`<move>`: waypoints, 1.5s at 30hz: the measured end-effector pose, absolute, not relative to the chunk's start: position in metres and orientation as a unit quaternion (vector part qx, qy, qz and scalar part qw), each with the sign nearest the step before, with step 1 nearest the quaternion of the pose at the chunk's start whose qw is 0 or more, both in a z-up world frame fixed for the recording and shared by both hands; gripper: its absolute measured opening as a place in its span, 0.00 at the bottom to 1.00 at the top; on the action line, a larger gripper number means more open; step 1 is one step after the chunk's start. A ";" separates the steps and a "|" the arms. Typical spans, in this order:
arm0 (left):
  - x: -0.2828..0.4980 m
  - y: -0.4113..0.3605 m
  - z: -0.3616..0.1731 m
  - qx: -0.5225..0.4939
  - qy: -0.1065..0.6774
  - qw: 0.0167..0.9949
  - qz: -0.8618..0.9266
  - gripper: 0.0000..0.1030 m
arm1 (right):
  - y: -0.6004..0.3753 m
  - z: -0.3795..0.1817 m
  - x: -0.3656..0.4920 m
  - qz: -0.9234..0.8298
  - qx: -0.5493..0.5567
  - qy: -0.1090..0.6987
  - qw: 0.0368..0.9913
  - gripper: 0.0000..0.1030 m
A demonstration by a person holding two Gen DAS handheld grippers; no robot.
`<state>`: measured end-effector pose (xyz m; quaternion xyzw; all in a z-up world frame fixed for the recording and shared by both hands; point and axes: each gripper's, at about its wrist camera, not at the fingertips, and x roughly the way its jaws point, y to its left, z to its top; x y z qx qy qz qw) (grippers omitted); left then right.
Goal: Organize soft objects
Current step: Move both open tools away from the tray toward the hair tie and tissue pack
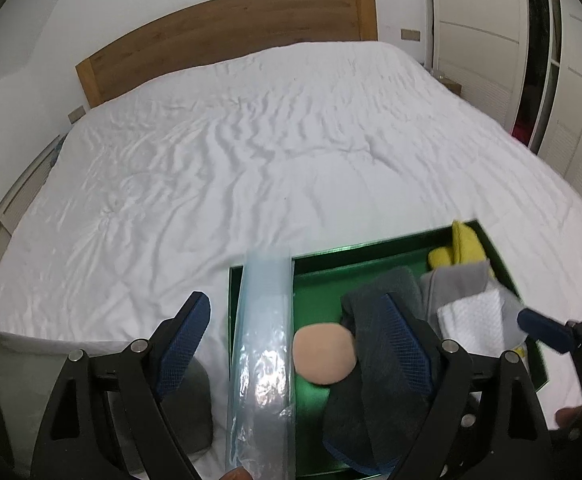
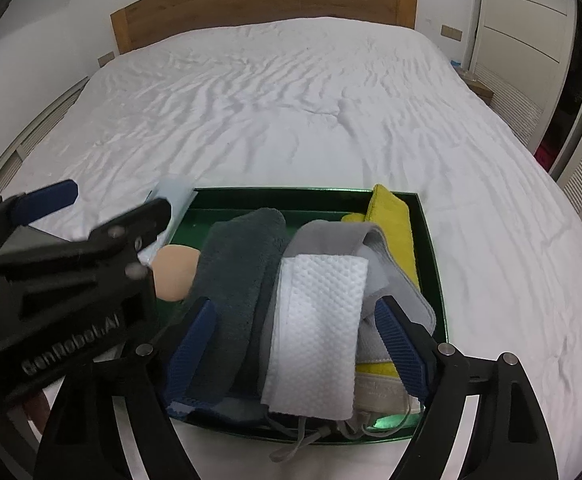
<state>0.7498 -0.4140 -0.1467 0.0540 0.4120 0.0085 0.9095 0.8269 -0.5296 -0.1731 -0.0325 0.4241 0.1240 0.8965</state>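
Note:
A green box (image 2: 431, 248) lies on the bed with folded cloths in it: a dark grey towel (image 2: 239, 280), a white textured cloth (image 2: 319, 332), a light grey cloth (image 2: 331, 236), a yellow cloth (image 2: 391, 216) and a round beige pad (image 2: 175, 272). My right gripper (image 2: 297, 348) hangs open over the white cloth, its pads clear of it. My left gripper (image 1: 295, 344) is open above the box's left wall (image 1: 233, 320). A light-blue plastic-wrapped packet (image 1: 263, 340) and the beige pad (image 1: 325, 354) lie loose between its fingers. The left gripper (image 2: 107, 204) also shows in the right wrist view.
The wrinkled white bed cover (image 1: 231, 152) stretches far beyond the box to a wooden headboard (image 1: 227, 28). White wardrobe doors (image 1: 479, 28) stand on the right. A grey shape (image 1: 195, 400) sits at the bed's near edge, left of the box.

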 end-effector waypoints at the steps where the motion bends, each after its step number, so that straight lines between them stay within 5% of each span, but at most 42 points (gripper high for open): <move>1: 0.750 -0.413 -0.143 0.053 0.408 0.911 0.011 0.80 | -0.530 -0.171 0.826 0.123 -0.033 0.422 0.897 0.81; 24: 0.615 -0.372 -0.018 -0.150 0.336 0.924 -0.108 0.83 | -0.550 -0.112 0.707 0.057 -0.017 0.389 0.919 0.86; 33: 0.465 -0.328 -0.039 -0.078 0.386 0.899 -0.192 0.83 | -0.511 -0.092 0.567 0.036 -0.053 0.420 0.905 0.86; 45: 0.313 -0.122 -0.122 0.070 0.500 0.860 -0.066 0.83 | -0.325 -0.089 0.396 0.155 -0.064 0.480 0.861 0.86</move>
